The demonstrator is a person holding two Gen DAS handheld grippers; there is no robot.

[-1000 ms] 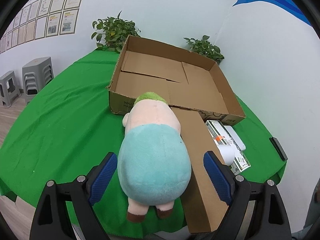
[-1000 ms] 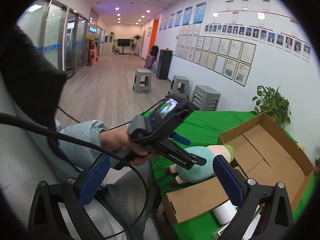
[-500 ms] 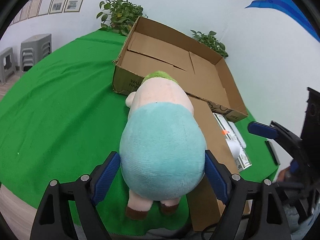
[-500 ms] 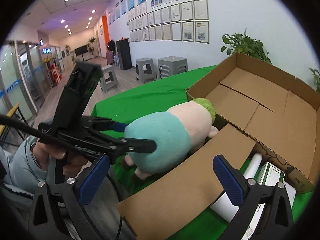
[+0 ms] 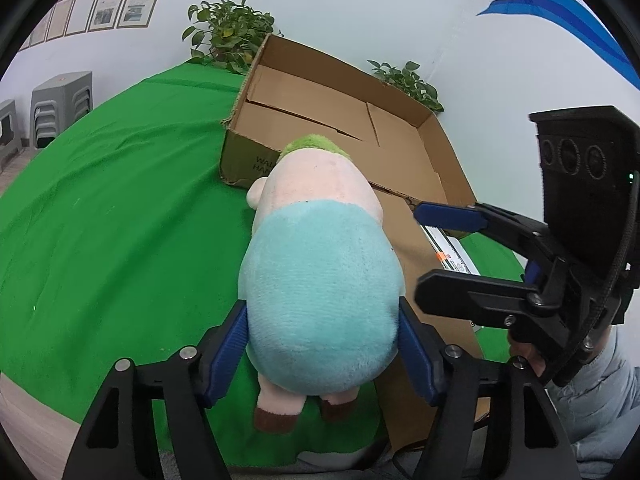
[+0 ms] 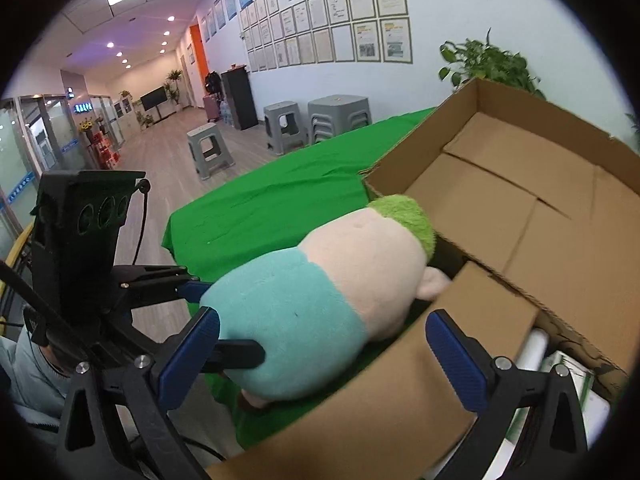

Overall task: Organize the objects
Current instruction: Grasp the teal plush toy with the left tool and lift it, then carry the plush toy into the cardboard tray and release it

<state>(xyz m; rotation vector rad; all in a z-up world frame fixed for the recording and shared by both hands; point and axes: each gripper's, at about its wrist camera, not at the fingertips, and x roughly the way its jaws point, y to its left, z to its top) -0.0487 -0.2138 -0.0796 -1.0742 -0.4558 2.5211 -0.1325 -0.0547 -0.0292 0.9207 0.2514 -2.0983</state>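
A plush toy [image 5: 320, 280] with a teal body, pink top and green tuft lies on the green cloth [image 5: 120, 220], its head against the open cardboard box [image 5: 340, 120]. My left gripper [image 5: 320, 340] straddles its teal rear. The jaws are closing, and both blue pads [image 5: 226, 344] touch the toy's flanks. In the right wrist view the plush toy [image 6: 312, 300] lies ahead with the left gripper [image 6: 224, 320] on it. My right gripper [image 6: 320, 360] is open, with nothing between its fingers, above the box's folded-out flap [image 6: 400, 400]. The right gripper [image 5: 432, 256] also shows from the side.
Right of the flap [image 5: 420, 280] lie a white roll [image 6: 532, 348] and green-and-white packets [image 5: 452, 252]. The box floor [image 6: 520, 208] is bare cardboard. Potted plants [image 5: 228, 36] stand behind the box, grey stools [image 6: 336, 116] beyond the table. A person's sleeve [image 5: 592, 400] is at lower right.
The left jaws have narrowed from wide of the plush toy to touching its sides. The right gripper has swung from facing the room to over the flap, entering the left view.
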